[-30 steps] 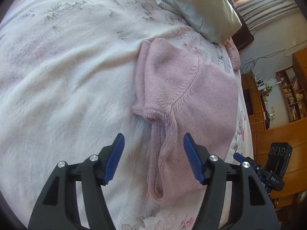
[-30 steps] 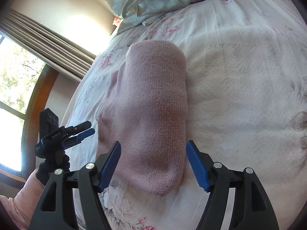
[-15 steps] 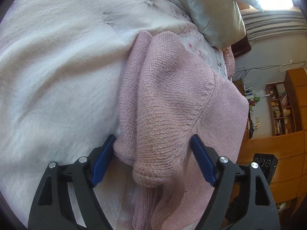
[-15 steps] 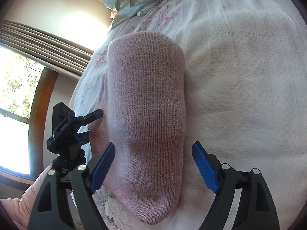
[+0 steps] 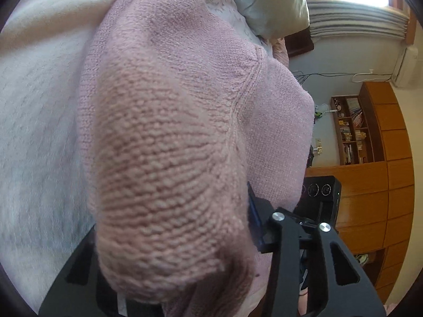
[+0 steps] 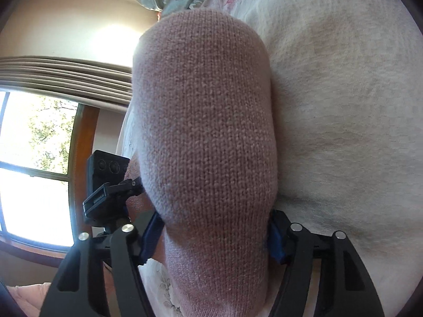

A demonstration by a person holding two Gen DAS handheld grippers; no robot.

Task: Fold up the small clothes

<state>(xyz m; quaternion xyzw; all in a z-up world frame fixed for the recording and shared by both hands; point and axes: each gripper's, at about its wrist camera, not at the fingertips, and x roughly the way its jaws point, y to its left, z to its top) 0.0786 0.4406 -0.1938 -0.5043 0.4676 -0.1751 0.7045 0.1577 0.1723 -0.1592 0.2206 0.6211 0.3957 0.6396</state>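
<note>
Wool fills most of both views: a soft pink knitted sweater (image 5: 169, 137) lies on a white fluffy blanket (image 5: 34, 121) that covers the bed. In the left wrist view the sweater is very close to the camera, so close that its stitches look big and a bit blurry. A raised seam runs across it in a curve. The left gripper (image 5: 171, 237) has a thick bunch of the pink wool between its two black arms. Its left finger is hidden under the wool, and only the edge of the blue pad (image 5: 254, 216) on the right side shows, touching the wool. I cannot tell if this gripper is squeezing the sweater or is only pushed around it. In the right wrist view a long folded part of the same sweater (image 6: 206, 137) sticks out ahead like a fat tongue. The right gripper (image 6: 215, 233) has one blue pad (image 6: 150, 233) on each side of this part, both touching the wool, so it grips the sweater. A shiny pale green pillow (image 5: 272, 2) sits at the far end of the bed. A small black camera (image 6: 105, 182) stands beside the bed near a bright window (image 6: 34, 169). Brown wooden shelves (image 5: 354, 129) with books stand by the far wall.
</note>
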